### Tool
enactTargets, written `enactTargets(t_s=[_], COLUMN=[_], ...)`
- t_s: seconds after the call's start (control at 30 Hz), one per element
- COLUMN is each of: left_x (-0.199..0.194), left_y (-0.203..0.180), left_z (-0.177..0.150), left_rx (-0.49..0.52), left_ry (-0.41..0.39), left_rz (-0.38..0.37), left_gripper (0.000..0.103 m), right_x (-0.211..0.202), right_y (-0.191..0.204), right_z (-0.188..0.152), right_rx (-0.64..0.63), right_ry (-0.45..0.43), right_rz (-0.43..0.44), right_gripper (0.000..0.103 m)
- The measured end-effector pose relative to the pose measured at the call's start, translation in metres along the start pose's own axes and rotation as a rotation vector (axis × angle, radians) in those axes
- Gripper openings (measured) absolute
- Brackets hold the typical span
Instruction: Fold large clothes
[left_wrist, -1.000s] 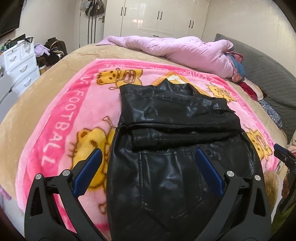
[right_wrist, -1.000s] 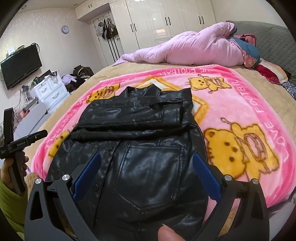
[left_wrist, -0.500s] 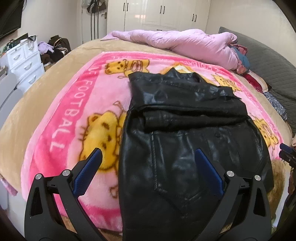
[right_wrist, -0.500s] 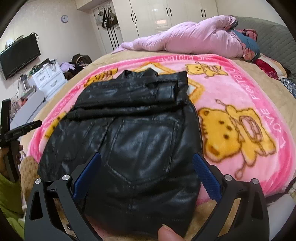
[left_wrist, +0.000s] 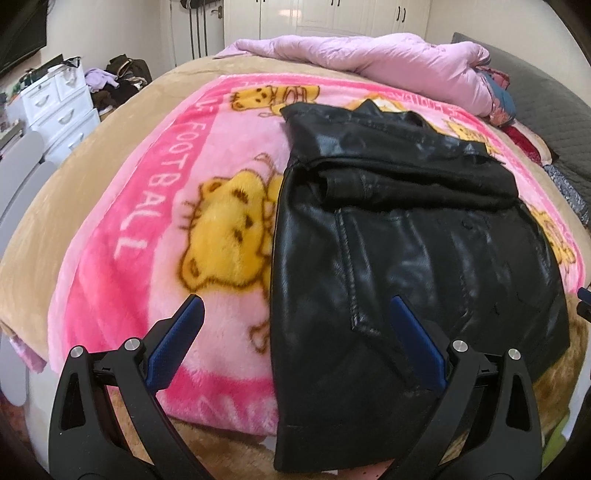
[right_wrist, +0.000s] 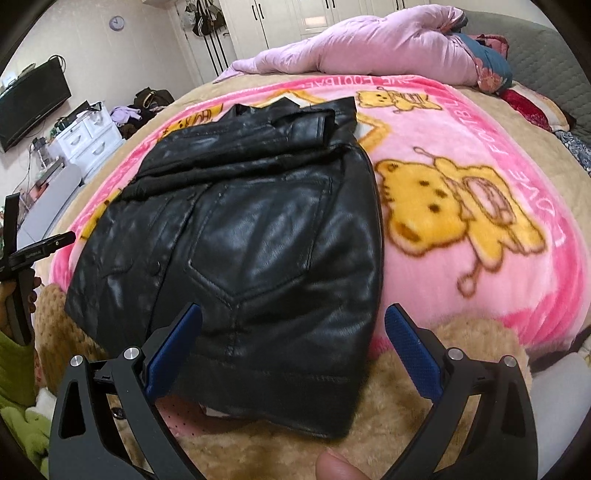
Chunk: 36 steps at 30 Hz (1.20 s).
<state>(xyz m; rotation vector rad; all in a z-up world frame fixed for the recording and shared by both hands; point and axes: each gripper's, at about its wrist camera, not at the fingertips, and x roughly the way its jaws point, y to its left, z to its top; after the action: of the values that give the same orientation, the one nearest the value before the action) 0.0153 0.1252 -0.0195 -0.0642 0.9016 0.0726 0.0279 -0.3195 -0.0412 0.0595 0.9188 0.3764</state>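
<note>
Leather is what this black jacket (left_wrist: 406, 266) looks like, shiny and thick. It lies on a pink blanket (left_wrist: 155, 221) with yellow cartoon animals, spread over a bed. The top part with the collar is folded down over the body, and the bottom hem hangs near the bed's front edge.

The left gripper (left_wrist: 295, 339) is wide open and holds nothing. It hovers over the jacket's left side near the hem. The right gripper (right_wrist: 293, 347) is wide open too, with nothing in it, right above the hem on the other side. A thumb (right_wrist: 336, 465) shows at the bottom of the right view.

I think the jacket will feel heavy and a bit stiff. It may bend in big curves and not lie flat like a shirt. The smooth skin could slip, so the blue pads should pinch deep. A good spot to grab seems to be the two bottom corners of the hem, one for each gripper.
</note>
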Motion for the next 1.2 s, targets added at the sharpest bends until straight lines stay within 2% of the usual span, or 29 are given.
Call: enactTargets(t_s=[0.4,0.77,0.87,0.93,1.03,1.07,1.1,1.17,1.2], left_x=[0.008,0.026,0.028,0.027,0.027,0.027,0.027,0.026,0.026], left_y=[0.003,0.002,0.0,0.001,0.004,0.004,0.005,0.007,0.007], left_z=[-0.025,-0.06,-0.062,-0.063,-0.064,-0.065,-0.065,-0.066,-0.067], left_rx=[0.029,0.024,0.025,0.02,0.01,0.007,0.005,-0.002,-0.004], left_ry=[0.054,0.129,0.133,0.133,0.134,0.135,0.137,0.141,0.142], left_rz=[0.012,-0.057,-0.062,-0.069,-0.079,-0.081,-0.084,-0.09,-0.094], left_gripper=[0.094,0.094,0.094,0.094,0.094,0.094,0.094,0.094,0.094], right_x=[0.014,0.044,0.049,0.049,0.046,0.043,0.039,0.027,0.018], right_y=[-0.005,-0.008,-0.003,-0.001,-0.004,-0.007,-0.009,-0.014,-0.016], right_z=[-0.018,-0.032,-0.035,-0.037,-0.039,-0.039,-0.038,-0.033,-0.031], right_rx=[-0.002,-0.001,-0.046,-0.058,-0.053,-0.047,-0.038,-0.008,0.007], right_ry=[0.091,0.204,0.209,0.195,0.173,0.156,0.142,0.094,0.063], right_rz=[0.035,0.048,0.014,0.02,0.03,0.03,0.034,0.043,0.078], right_gripper=[0.099,0.099,0.098,0.08,0.065,0.052,0.035,0.017,0.014])
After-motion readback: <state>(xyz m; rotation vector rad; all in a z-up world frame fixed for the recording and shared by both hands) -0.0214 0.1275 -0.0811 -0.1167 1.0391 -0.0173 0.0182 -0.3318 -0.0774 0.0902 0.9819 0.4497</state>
